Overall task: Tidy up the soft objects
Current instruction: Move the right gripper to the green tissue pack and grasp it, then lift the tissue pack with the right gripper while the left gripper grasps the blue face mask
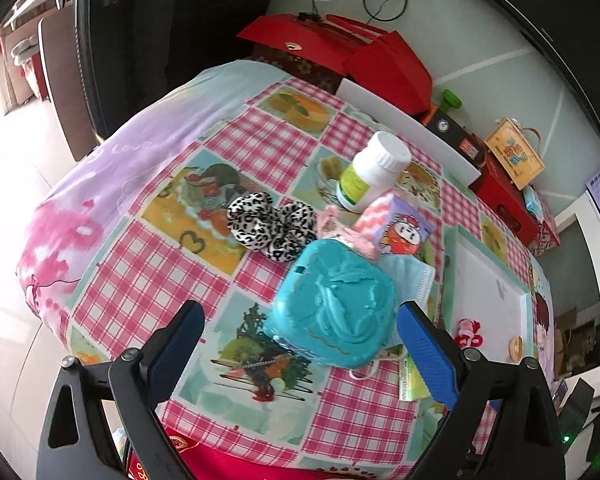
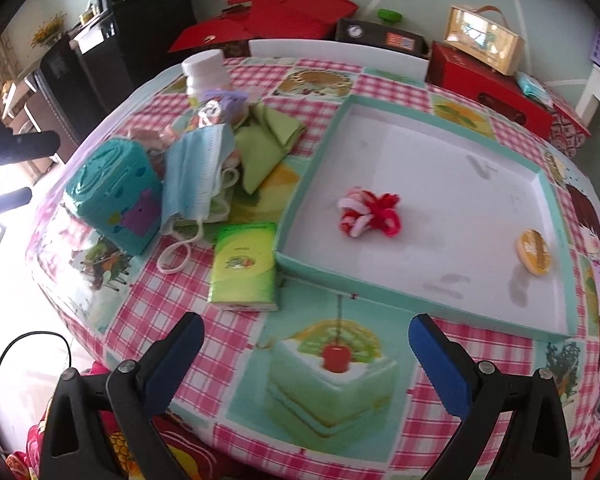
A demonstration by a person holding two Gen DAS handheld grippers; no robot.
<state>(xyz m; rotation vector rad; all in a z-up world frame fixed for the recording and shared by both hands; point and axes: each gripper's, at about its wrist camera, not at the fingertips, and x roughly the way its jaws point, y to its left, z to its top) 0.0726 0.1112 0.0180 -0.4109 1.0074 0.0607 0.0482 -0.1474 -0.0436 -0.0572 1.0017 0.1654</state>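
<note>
Checked pink worktop [image 2: 220,320]: red-white yarn scrunchie [image 2: 366,210] already in teal-rimmed shallow tray [image 2: 312,184], leopard-print scrunchies [image 1: 270,226] left; both tools wide, empty.

The face mask [image 2: 196,172] hides most of the pink soft item [image 2: 150,136] behind the teal case [image 2: 112,192].
</note>
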